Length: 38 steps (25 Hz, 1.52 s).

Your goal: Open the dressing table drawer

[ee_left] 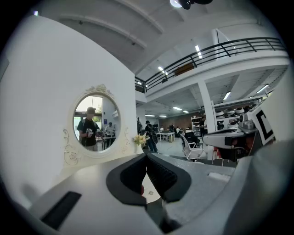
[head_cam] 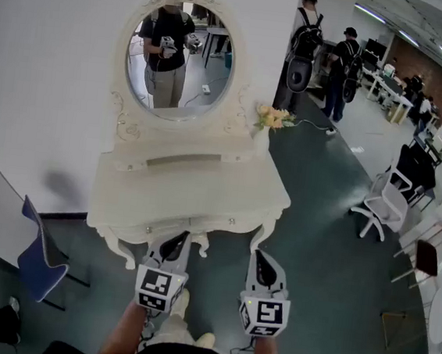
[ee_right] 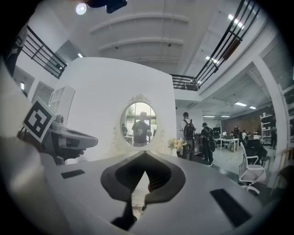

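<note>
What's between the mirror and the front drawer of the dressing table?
Head view: a low raised shelf under the mirror, then bare white tabletop down to the drawer front.

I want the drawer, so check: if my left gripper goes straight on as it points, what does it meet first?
Probably the drawer front of the dressing table, just ahead of the left gripper; depth is unclear.

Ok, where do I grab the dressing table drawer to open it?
Take the small knob on the drawer front, coming in level from the front with the right tongs, which sit nearest. The knobs look like the only protruding parts. Those tongs are shut; open them first.
</note>
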Each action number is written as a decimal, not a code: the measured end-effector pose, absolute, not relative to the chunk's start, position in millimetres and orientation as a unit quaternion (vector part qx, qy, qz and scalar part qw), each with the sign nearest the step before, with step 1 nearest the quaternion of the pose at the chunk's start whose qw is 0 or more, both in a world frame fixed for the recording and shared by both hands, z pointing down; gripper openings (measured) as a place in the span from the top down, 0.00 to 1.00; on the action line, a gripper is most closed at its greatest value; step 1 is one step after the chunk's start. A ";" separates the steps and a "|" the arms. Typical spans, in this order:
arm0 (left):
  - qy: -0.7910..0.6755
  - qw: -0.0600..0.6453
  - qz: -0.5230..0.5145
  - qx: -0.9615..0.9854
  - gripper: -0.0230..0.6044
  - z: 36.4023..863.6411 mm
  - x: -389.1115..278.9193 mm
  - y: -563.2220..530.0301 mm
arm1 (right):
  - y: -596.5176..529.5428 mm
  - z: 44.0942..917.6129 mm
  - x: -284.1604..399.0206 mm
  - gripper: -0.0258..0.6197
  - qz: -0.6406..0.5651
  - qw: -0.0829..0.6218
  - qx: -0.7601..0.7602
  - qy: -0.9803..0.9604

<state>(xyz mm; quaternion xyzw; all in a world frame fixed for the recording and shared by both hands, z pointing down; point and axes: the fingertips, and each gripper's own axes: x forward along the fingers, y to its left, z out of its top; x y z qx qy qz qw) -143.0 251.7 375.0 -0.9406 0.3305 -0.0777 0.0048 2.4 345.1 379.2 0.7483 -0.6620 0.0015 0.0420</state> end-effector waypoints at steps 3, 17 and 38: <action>0.330 0.004 -0.076 -0.941 0.96 376.9 -140.5 244.1 | 338.1 380.1 5.1 0.96 0.003 0.038 0.750 -0.661; 0.309 -0.011 -0.090 -0.947 0.96 392.8 -112.7 183.7 | 279.0 393.4 24.0 0.96 0.020 0.043 0.759 -0.649; 0.249 -0.008 -0.076 -0.965 0.96 382.2 -63.3 13.1 | 122.1 387.7 59.2 0.96 0.017 0.052 0.794 -0.605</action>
